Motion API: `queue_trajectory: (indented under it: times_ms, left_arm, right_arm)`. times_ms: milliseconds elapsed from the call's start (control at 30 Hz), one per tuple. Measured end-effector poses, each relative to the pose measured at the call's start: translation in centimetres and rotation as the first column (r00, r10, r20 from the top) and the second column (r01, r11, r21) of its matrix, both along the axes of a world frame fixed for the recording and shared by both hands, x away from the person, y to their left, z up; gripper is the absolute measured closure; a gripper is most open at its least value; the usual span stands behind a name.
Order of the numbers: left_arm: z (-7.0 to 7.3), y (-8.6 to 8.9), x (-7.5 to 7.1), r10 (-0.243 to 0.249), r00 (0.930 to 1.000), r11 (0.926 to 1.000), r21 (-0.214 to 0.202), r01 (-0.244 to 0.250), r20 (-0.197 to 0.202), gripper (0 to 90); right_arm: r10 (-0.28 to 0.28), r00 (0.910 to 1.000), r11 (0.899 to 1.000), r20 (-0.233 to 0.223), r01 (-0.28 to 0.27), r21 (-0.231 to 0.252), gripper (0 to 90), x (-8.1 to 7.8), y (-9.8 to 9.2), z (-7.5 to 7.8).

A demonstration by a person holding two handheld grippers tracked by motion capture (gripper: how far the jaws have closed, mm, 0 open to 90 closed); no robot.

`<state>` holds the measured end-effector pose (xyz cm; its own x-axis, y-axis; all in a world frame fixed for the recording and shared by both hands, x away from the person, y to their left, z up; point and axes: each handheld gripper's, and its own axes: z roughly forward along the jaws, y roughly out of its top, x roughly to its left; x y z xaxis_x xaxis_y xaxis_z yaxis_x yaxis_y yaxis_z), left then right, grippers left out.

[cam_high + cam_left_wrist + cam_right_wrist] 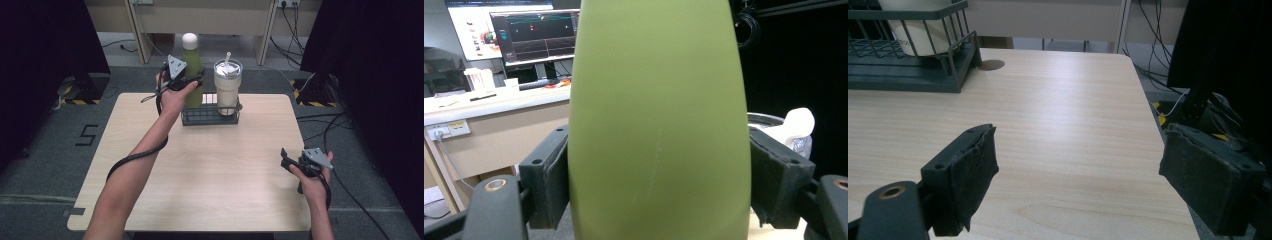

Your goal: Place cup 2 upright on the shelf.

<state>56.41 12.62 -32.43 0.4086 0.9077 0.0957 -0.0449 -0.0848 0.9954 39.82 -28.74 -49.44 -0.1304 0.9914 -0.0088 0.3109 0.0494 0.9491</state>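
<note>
Two pads of the left gripper (pixel 659 190) pinch the green bottle (pixel 193 70), which could knock the neighbouring tumbler (pixel 227 87) in the wire basket (pixel 210 116), while the right gripper (pixel 1080 185) idles spread wide.

At the far edge of your table (pixel 200 170) a dark wire rack (pixel 210 116) holds a cream tumbler (pixel 227 87) with a clear lid and a straw. Behind the table you see a pale bench (pixel 205 15), cables (pixel 295 25) trailing across the grey floor (pixel 45 150) and black curtains on either side. To your left, two lit monitors (pixel 531 35) stand on a desk (pixel 489 107).
</note>
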Motion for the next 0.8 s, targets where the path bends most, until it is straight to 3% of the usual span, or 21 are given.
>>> queue_trajectory:
  times_ms: [300,800]
  left_arm:
    - [-0.2,-0.1,1.0,0.008,0.9995,0.9999,-0.006,-0.008,-0.031,22.9]
    - [-0.5,-0.1,2.6,0.029,0.9984,0.9996,0.008,-0.029,-0.049,22.9]
  right_arm:
    - [-0.003,1.0000,1.000,-0.004,0.003,-0.001,14.8,0.0,0.0,-0.1]
    - [-0.003,1.0000,1.000,-0.003,0.003,-0.002,14.8,0.0,-0.1,-0.1]
